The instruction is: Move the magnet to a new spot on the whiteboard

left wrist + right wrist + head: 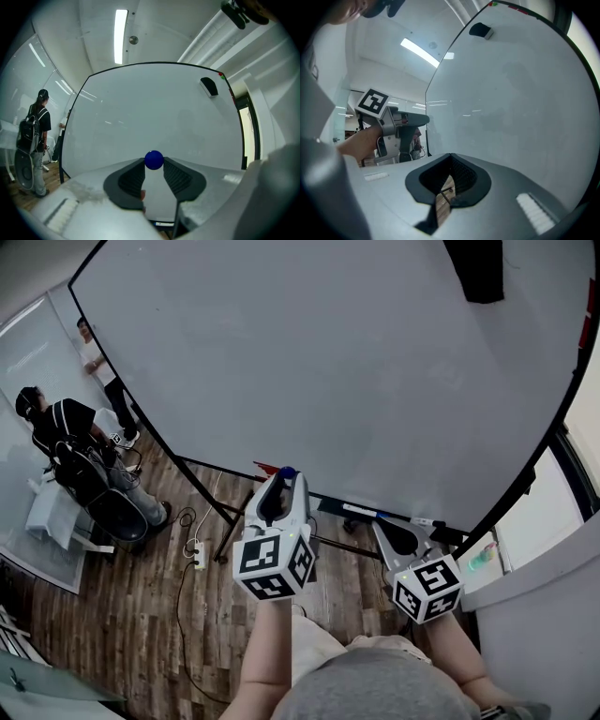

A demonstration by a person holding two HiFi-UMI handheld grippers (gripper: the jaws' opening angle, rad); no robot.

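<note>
Your left gripper (153, 163) pinches the blue ball magnet (153, 159) at its jaw tips, seemingly just off the whiteboard (154, 108), so you look mid-carry. Next: choose a bare patch, seat the magnet against it, then release. Your right gripper (451, 161) idles pressed together, empty

Person (58, 432) wearing a backpack (80, 470) stands on wooden floor (141, 615).

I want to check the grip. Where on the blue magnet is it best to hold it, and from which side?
Across its widest part, one jaw on each side, coming straight toward the whiteboard. The blue magnet looks round and smooth, so an off-centre pinch could slip. The left gripper grips it this way, at the jaw tips.
</note>
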